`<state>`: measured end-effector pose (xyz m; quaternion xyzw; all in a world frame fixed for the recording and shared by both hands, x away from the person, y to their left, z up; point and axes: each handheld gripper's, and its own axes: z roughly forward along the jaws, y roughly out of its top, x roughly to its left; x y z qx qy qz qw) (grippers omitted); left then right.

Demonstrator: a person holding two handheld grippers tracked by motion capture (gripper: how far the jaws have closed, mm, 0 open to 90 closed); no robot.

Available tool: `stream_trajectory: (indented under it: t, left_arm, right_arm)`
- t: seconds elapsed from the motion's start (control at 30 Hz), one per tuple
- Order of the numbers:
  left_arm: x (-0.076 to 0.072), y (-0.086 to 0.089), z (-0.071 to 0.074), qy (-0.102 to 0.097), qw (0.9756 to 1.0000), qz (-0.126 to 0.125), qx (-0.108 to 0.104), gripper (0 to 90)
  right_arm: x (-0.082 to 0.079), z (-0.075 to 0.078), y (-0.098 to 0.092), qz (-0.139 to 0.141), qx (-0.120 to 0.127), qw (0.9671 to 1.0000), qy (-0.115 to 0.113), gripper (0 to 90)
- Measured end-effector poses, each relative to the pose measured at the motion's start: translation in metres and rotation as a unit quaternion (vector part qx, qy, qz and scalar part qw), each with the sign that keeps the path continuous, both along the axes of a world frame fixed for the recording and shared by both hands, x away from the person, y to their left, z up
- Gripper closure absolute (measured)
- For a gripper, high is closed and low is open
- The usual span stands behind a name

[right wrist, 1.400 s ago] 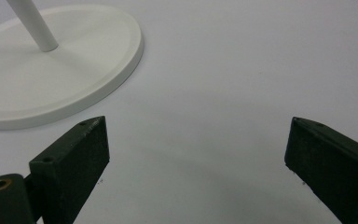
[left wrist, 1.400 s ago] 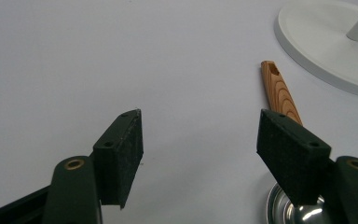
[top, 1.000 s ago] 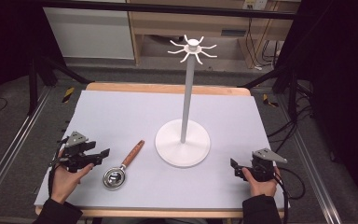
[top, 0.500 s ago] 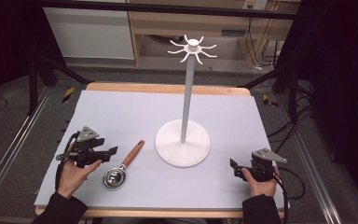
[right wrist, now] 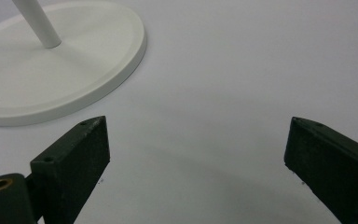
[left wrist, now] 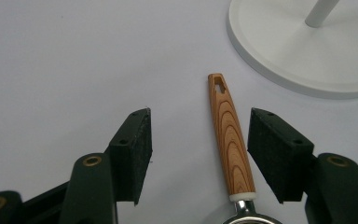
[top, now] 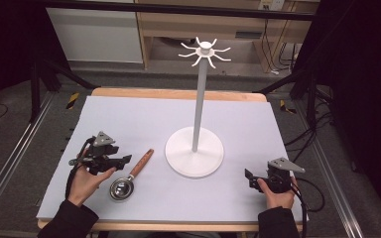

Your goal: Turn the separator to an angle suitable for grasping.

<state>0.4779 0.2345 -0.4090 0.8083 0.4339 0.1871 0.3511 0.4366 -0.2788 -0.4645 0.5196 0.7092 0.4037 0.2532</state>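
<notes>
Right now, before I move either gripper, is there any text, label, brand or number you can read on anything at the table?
None can be read.
Scoop: no lettering on its wooden handle or metal bowl.
White stand: plain, no markings.
Left gripper and right gripper: plain black, no visible labels.
Background shelf plate: too small and blurred to tell.

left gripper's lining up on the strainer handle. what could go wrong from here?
1. The slim wooden handle of the small metal strainer sits off-centre between the open left gripper jaws, nearer one pad; closing may push it sideways instead of pinching it.
2. The handle lies flat on the white table cover, so the pads may scrape it.
3. The white hook stand's round base is close; a swing could bump it.
</notes>
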Motion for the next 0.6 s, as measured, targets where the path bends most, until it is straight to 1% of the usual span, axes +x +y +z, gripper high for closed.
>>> stream_trajectory:
  t: [0.03,0.17,0.3,0.37,0.43,0.53,0.6]
  left_arm:
    - [0.001,-0.002,-0.001,0.003,1.0000,-0.003,0.005,40.5]
    - [0.003,-0.008,-0.004,0.012,0.9999,-0.008,0.009,42.1]
    - [0.005,-0.015,-0.006,0.018,0.9995,-0.016,0.021,43.8]
    - [0.005,-0.016,-0.006,0.019,0.9994,-0.019,0.023,44.9]
    - [0.007,-0.019,-0.010,0.026,0.9991,-0.023,0.022,46.3]
    - [0.008,-0.022,-0.014,0.035,0.9985,-0.031,0.028,47.1]
    - [0.009,-0.025,-0.017,0.041,0.9980,-0.036,0.031,49.3]
  right_arm:
    - [0.000,0.000,0.000,-0.001,0.001,1.0000,0.001,7.2]
    - [0.001,-0.001,0.000,0.000,-0.001,1.0000,0.001,7.2]
    - [0.000,-0.001,0.001,0.001,0.003,1.0000,0.003,7.2]
    - [0.001,-0.001,0.001,0.001,0.000,1.0000,0.001,7.2]
    - [0.001,-0.002,0.001,0.002,0.000,1.0000,0.004,7.2]
    - [0.001,-0.001,0.001,0.003,0.002,1.0000,0.004,7.2]
    - [0.000,0.000,0.001,0.002,0.004,1.0000,0.005,7.2]
